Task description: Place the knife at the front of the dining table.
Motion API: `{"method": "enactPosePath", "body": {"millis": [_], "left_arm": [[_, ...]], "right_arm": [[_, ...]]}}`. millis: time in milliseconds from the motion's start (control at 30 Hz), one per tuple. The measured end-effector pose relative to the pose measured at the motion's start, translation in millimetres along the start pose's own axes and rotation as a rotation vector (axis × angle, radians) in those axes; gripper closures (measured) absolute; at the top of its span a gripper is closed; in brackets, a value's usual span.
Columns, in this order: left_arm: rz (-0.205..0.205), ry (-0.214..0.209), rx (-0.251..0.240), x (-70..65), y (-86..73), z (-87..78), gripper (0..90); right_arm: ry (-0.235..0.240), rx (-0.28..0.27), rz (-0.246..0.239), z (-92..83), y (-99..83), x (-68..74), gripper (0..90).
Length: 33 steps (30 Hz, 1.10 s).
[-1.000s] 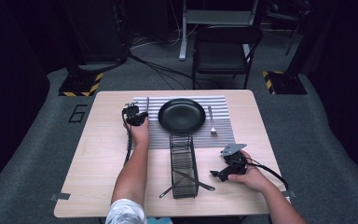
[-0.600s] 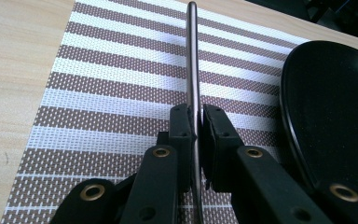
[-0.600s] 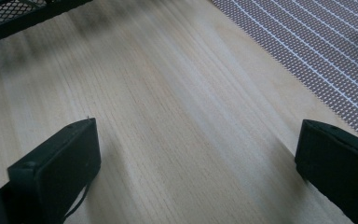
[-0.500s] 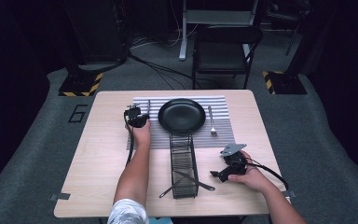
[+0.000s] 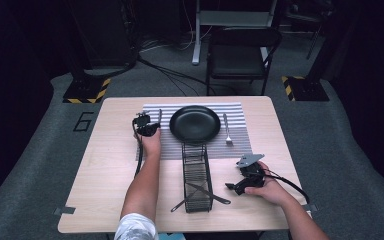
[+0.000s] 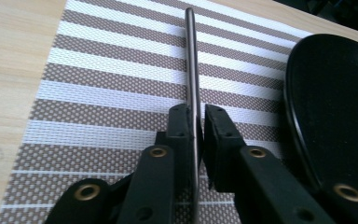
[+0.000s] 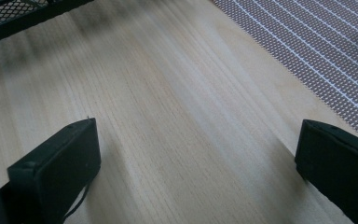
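The left tool [image 6: 196,135] pinches a slim knife [image 6: 191,70] on edge over the striped placemat [image 6: 98,93], just left of the black plate [image 6: 335,107]. Better to lower it flat, parallel to the plate, before letting go; the right tool [image 7: 196,154] rests wide open on the bench [image 7: 177,93]

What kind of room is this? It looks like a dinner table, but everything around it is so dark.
Probably a lab or studio set up for recording, not a dining room: the place setting on the wooden table sits among floor cables, hazard-striped stand bases, and a number six marked on grey carpet.
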<state>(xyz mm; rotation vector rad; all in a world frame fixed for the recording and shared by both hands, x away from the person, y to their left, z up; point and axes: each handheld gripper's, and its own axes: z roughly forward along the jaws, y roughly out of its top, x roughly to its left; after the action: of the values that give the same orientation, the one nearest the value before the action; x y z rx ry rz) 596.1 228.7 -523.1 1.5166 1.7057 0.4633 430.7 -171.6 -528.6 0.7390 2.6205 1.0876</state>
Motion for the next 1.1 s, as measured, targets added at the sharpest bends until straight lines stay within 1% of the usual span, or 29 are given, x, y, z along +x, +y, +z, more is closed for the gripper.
{"method": "enactPosePath", "body": {"millis": [33,67,133,200,300,367,400,500,600,633,667,700,833,867,900,933,1000,1033,1100], "left_arm": [[0.001,0.002,0.001,1.3,0.3,-0.8,77.1],[-0.009,-0.005,0.009,2.6,0.9,-1.6,76.7],[-0.015,-0.009,0.007,4.8,1.2,-2.0,75.8],[-0.007,-0.008,0.007,6.4,1.4,-3.5,73.2],[-0.008,-0.018,0.003,8.7,0.9,-5.3,68.9],[-0.005,-0.014,0.004,10.3,0.9,-7.2,67.6],[-0.006,-0.021,-0.003,11.5,1.1,-8.2,66.4],[-0.003,-0.022,-0.011,14.6,3.2,-14.7,64.0],[-0.009,-0.024,-0.035,16.9,6.2,-22.7,61.5],[-0.001,-0.028,-0.045,18.1,7.3,-25.7,61.1],[-0.001,-0.028,-0.047,18.3,8.3,-28.1,60.8],[0.012,-0.028,-0.055,19.8,10.0,-31.8,60.6],[0.017,-0.027,-0.067,22.3,15.5,-44.0,58.8],[0.011,-0.031,-0.074,22.2,16.5,-47.1,58.0],[0.024,-0.037,-0.072,22.9,17.6,-51.9,57.5],[0.028,-0.043,-0.088,22.8,17.9,-55.1,57.4],[0.049,-0.047,-0.090,23.1,18.3,-61.2,56.5],[0.057,-0.050,-0.080,23.2,18.1,-64.0,56.3],[0.075,-0.059,-0.080,24.0,17.0,-67.0,55.4]], "right_arm": [[0.000,-0.001,0.000,0.0,0.0,0.0,0.0],[0.000,0.000,0.000,0.0,0.0,0.0,0.0],[-0.001,-0.002,0.001,0.1,0.0,0.1,0.0],[0.000,-0.002,0.000,0.2,0.0,0.1,0.0],[-0.001,-0.002,0.000,0.2,0.1,0.1,0.0],[0.000,-0.001,0.000,0.2,0.1,0.1,0.0],[0.000,-0.001,0.000,0.1,0.1,0.1,0.0],[0.000,-0.002,0.000,0.2,0.1,0.1,0.0],[0.002,-0.001,-0.002,0.4,0.3,0.0,0.0],[0.002,-0.001,-0.002,0.4,0.4,0.0,0.0],[0.003,-0.001,-0.003,0.4,0.4,-0.1,0.0],[0.002,-0.001,-0.003,0.4,0.4,-0.1,0.0],[0.003,-0.001,-0.003,0.4,0.4,0.0,0.0],[0.003,-0.001,-0.003,0.4,0.4,-0.1,0.0],[0.004,-0.001,-0.004,0.5,0.4,-0.2,0.0],[0.005,-0.001,-0.005,0.5,0.5,-0.3,0.0],[0.005,-0.001,-0.005,0.5,0.5,-0.3,0.0],[0.005,-0.001,-0.005,0.5,0.5,-0.3,0.0],[0.005,-0.001,-0.005,0.5,0.5,-0.3,0.0]]}}
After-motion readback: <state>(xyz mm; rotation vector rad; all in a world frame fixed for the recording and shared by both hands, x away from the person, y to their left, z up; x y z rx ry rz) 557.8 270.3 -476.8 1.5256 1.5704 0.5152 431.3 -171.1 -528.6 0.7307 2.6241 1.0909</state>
